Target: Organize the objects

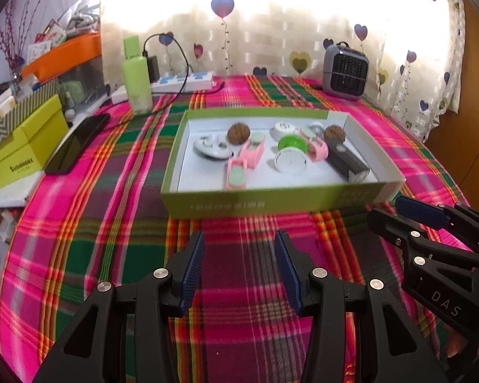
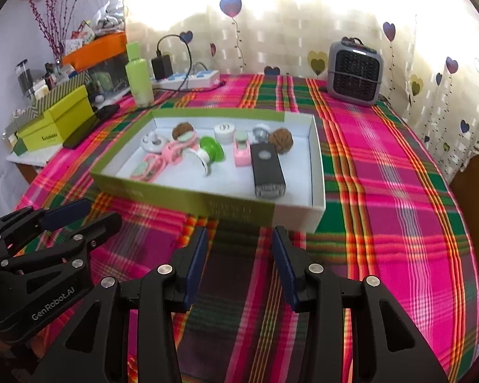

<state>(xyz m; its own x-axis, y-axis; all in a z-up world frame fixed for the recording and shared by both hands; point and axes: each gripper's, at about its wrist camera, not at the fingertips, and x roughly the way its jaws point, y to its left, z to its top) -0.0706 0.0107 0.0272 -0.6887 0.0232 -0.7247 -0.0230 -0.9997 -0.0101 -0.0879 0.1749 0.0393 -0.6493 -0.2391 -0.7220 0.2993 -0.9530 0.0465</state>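
Note:
A shallow green box (image 1: pixel 271 199) (image 2: pixel 175 191) with a white inside sits mid-table on the plaid cloth. Inside it lie two walnuts (image 1: pixel 238 133) (image 2: pixel 281 139), several pink clips (image 1: pixel 251 154) (image 2: pixel 242 153), a white round pot (image 1: pixel 283 129) (image 2: pixel 224 131), a green and white reel (image 1: pixel 290 153) (image 2: pixel 209 153), a black rectangular device (image 1: pixel 345 159) (image 2: pixel 266 169) and a white-grey holder (image 1: pixel 210 147) (image 2: pixel 153 142). My left gripper (image 1: pixel 241 236) (image 2: pixel 102 212) hovers open just before the box's near wall, holding nothing. My right gripper (image 2: pixel 240 231) (image 1: pixel 386 209) is open beside it, also with nothing in it.
A green bottle (image 1: pixel 137 76) (image 2: pixel 140 76), a power strip with a charger (image 1: pixel 185 79) (image 2: pixel 188 78) and a grey heater (image 1: pixel 345 71) (image 2: pixel 354 73) stand at the back. A black phone (image 1: pixel 75 145) and a yellow-green box (image 1: pixel 25 146) (image 2: pixel 57 124) lie at the left.

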